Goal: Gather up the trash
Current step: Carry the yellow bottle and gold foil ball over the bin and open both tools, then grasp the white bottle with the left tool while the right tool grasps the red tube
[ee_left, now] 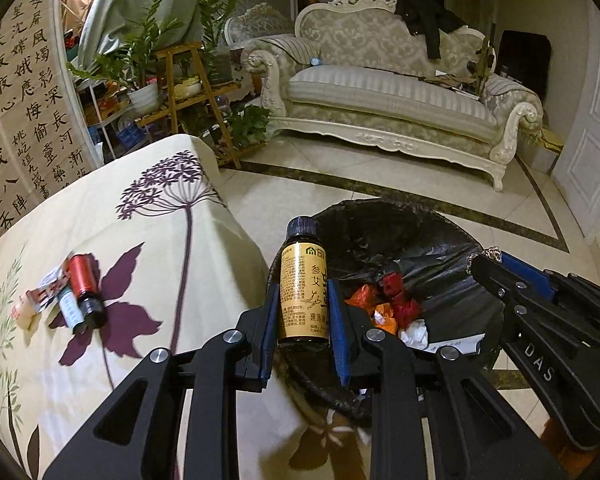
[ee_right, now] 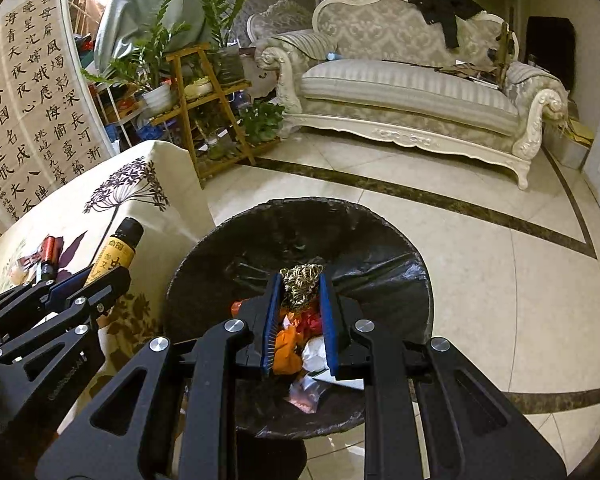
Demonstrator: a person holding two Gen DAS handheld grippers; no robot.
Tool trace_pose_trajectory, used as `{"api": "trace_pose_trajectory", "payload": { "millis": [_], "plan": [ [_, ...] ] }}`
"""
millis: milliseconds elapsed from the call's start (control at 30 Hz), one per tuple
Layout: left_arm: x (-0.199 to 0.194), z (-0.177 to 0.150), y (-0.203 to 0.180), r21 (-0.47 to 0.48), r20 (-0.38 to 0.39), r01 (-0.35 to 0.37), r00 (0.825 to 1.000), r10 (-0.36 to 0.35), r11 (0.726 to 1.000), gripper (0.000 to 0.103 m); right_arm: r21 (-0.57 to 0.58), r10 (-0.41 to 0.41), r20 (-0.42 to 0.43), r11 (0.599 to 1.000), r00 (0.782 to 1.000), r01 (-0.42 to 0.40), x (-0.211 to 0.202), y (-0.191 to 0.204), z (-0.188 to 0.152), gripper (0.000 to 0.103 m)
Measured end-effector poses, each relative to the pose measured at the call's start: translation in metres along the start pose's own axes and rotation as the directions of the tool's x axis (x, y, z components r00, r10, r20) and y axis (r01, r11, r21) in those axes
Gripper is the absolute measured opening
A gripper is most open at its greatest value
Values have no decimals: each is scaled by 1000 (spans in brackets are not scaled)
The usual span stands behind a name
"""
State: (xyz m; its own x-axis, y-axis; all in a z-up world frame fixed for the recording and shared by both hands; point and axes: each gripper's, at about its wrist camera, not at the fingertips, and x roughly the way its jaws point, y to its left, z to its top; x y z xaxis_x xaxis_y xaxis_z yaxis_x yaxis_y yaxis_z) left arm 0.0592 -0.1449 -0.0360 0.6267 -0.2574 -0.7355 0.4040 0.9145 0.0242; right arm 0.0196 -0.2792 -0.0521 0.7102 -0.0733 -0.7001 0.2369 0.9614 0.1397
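Note:
My left gripper (ee_left: 302, 312) is shut on a small brown bottle (ee_left: 302, 280) with a gold label and black cap, held upright at the near rim of the black-lined trash bin (ee_left: 452, 240). My right gripper (ee_right: 300, 292) is shut on a bundle of olive braided cord (ee_right: 300, 280), directly above the bin (ee_right: 380, 240). Inside the bin lie red, orange and white wrappers (ee_left: 392, 304). On the floral tablecloth (ee_left: 148, 216) at the left remain a red-labelled bottle (ee_left: 85, 288), a small vial (ee_left: 69, 308) and a crumpled wrapper (ee_left: 40, 292). The left gripper with its bottle (ee_right: 116, 250) also shows in the right wrist view.
A cream sofa (ee_left: 392, 92) with a dark jacket on its back stands across the tiled floor (ee_left: 440, 196). A wooden plant stand (ee_left: 192, 92) with potted plants sits beyond the table. A calligraphy screen (ee_left: 24, 112) is at the left, and a white door (ee_left: 592, 152) at the right.

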Motion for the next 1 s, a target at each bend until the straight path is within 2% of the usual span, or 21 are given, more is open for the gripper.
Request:
{"api": "trace_pose_trajectory", "payload": {
  "millis": [233,300,367,600,700,800,1000],
  "plan": [
    [11,2,-8,13,-29,6,1000,-6,1000,25,15,7,-16,1000,1000,-7,10,-7,1,21],
    [13,3,-8,13,-37,6,999,-6,1000,31,23,8,-20,1000,1000,-8,11,-9,0,28],
    [12,3,-6,9,-32,3,999,-3,1000,46,28,7,-21,1000,1000,-6,11,-9,0,32],
    [10,3,-1,-10,-27,9,1000,-9,1000,54,43,-5,-12,999,1000,5,9,-10,2,40],
    [5,4,3,-21,-16,2,1000,-3,1000,63,45,-9,-1,999,1000,9,6,-9,4,50],
    [-2,5,11,-37,-3,-9,1000,8,999,70,50,-3,7,999,1000,3,2,-6,5,53],
    [-19,0,44,-88,15,-53,998,54,995,73,40,43,7,998,999,-44,-2,11,8,58]
  ]
}}
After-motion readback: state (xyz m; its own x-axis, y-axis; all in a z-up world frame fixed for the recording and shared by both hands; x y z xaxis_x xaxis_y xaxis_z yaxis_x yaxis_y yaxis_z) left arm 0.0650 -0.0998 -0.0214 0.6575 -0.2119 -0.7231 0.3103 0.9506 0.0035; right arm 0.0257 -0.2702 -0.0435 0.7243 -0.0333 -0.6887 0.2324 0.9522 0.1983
